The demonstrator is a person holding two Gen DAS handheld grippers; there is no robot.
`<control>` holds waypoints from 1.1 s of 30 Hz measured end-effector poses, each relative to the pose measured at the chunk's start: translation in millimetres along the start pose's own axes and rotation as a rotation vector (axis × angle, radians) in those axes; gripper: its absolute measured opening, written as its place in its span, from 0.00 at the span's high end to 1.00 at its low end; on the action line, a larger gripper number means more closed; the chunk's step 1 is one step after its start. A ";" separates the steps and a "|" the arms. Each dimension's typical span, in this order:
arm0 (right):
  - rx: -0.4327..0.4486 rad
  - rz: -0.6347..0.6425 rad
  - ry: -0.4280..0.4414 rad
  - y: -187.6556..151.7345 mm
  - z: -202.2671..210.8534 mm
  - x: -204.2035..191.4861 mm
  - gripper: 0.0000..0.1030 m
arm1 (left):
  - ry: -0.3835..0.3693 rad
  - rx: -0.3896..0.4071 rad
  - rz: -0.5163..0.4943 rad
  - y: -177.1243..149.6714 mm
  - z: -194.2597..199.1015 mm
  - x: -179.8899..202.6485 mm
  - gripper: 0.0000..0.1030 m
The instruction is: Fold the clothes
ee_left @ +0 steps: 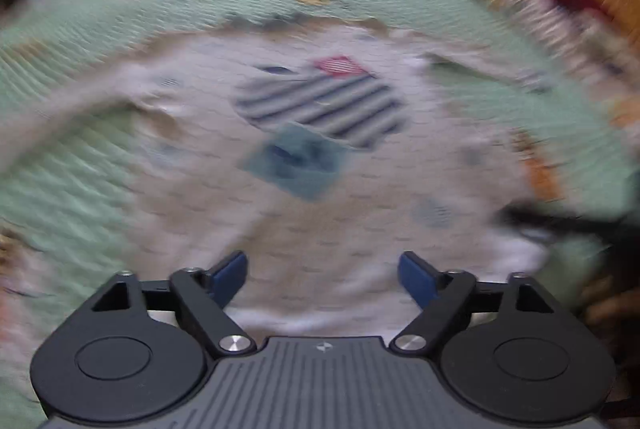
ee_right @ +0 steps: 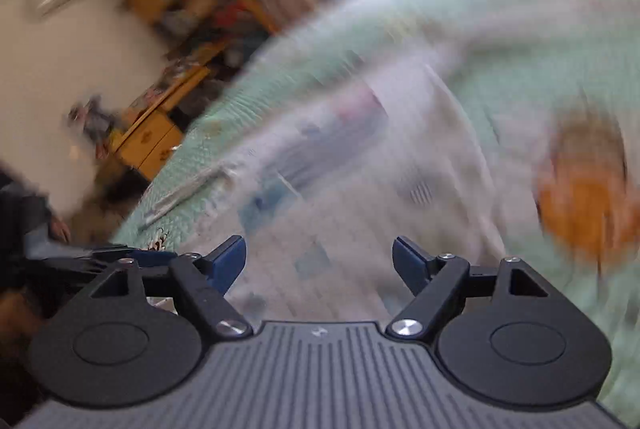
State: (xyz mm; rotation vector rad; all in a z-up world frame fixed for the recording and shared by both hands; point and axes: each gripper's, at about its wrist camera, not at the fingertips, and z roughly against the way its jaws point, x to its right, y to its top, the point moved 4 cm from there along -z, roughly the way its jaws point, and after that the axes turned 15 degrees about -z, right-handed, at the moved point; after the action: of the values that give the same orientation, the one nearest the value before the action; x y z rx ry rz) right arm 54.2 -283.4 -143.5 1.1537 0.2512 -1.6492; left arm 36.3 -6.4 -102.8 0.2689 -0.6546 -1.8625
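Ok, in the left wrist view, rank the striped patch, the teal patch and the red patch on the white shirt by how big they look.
1. Striped patch
2. Teal patch
3. Red patch
Blur softens the edges, but the order looks clear.

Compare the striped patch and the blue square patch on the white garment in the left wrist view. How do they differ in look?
The striped patch has dark and pale bands; the blue patch is plain teal with darker blurred marks. The striped patch is larger and lies farther from the camera; the blue patch is smaller and nearer, overlapping the striped patch's lower edge. Both sit on the chest of the white garment, flat on the green bedspread.
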 end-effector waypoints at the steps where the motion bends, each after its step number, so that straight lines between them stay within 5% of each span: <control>1: 0.006 -0.005 0.007 -1.9 5.8 3.3 0.29 | -0.018 -0.045 0.051 -7.5 -12.0 -5.8 0.21; 5: 0.033 -0.064 0.045 4.9 30.2 4.8 0.26 | -0.043 -0.018 0.091 -15.1 -9.6 -13.7 0.22; 9: 0.094 -0.136 0.181 40.7 37.9 -2.0 0.24 | -0.078 0.001 0.188 -18.3 -3.5 -25.5 0.22; 13: 0.028 -0.256 0.291 66.9 4.2 12.9 0.22 | -0.076 -0.004 0.204 -19.1 0.6 -32.3 0.22; 14: 0.011 -0.277 0.226 68.3 -6.9 24.6 0.23 | -0.078 -0.005 0.213 -18.1 2.6 -33.8 0.22; 15: -0.006 -0.298 0.152 69.2 -17.7 36.8 0.43 | -0.080 -0.005 0.222 -17.0 4.6 -35.3 0.22; 16: -0.012 -0.293 0.139 70.7 -17.6 39.2 0.47 | -0.092 0.006 0.225 -13.3 6.8 -35.7 0.20; 20: 0.003 -0.272 0.163 91.3 -13.9 24.9 0.34 | -0.161 0.080 0.228 7.8 16.4 -34.8 0.16; 24: 0.044 -0.249 0.241 124.9 -17.0 -1.1 0.33 | -0.175 0.126 0.234 29.2 4.4 -35.2 0.10; 28: 0.105 -0.105 0.150 176.6 -57.8 -27.2 0.33 | -0.146 0.068 0.254 24.0 -22.5 -40.6 0.11; 33: 0.046 -0.007 0.001 240.7 -130.5 -5.8 0.33 | -0.163 0.055 0.213 11.4 -33.3 -41.5 0.07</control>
State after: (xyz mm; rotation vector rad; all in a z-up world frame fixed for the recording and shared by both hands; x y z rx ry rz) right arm 326.6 -295.2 -117.9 1.1890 0.2196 -1.6683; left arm 77.0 18.3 -128.8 0.0791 -0.8144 -1.6743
